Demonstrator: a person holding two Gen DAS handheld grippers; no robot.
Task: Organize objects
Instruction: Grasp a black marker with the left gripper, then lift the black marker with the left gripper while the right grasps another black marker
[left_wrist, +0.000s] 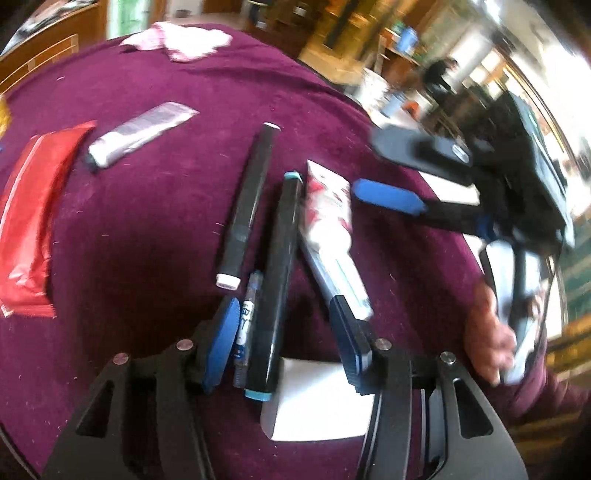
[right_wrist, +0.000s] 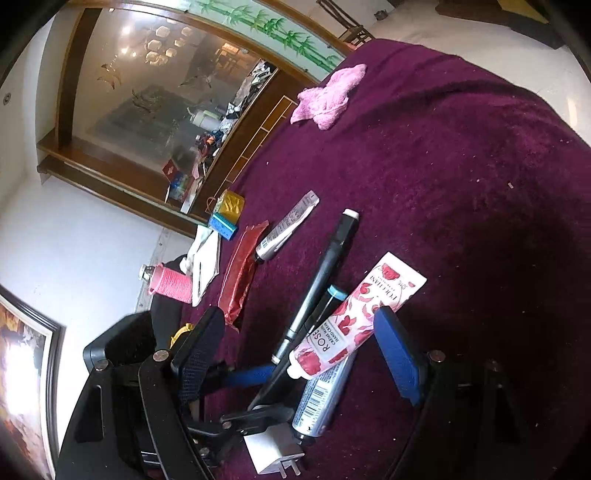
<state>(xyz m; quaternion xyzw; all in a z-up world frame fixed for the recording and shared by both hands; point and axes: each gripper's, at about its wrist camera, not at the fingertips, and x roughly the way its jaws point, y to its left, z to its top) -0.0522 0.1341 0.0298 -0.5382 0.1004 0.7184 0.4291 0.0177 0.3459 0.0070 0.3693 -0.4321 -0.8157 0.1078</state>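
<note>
My left gripper (left_wrist: 284, 302) points down at the purple cloth and is open. Between its fingers lie a black marker with teal caps (left_wrist: 277, 280) and a small blue-and-white pen (left_wrist: 245, 325); neither pad presses on them. A white charger (left_wrist: 317, 398) sits under it. The rose hand cream tube (left_wrist: 328, 218) rests across a silver barcode tube (right_wrist: 321, 398). My right gripper (right_wrist: 298, 314) is open around the rose tube (right_wrist: 354, 321), its blue pad (left_wrist: 388, 199) beside the tube's flat end. A black marker with white caps (left_wrist: 247, 203) lies to the left.
A red packet (left_wrist: 29, 221) and a silver tube (left_wrist: 136, 133) lie at the left, a pink cloth (left_wrist: 177, 40) at the far edge. A pink thread spool (right_wrist: 170, 284), a blue box (right_wrist: 221, 225) and a gold box (right_wrist: 229, 203) sit by the table edge. A hand (left_wrist: 487, 343) holds the right gripper.
</note>
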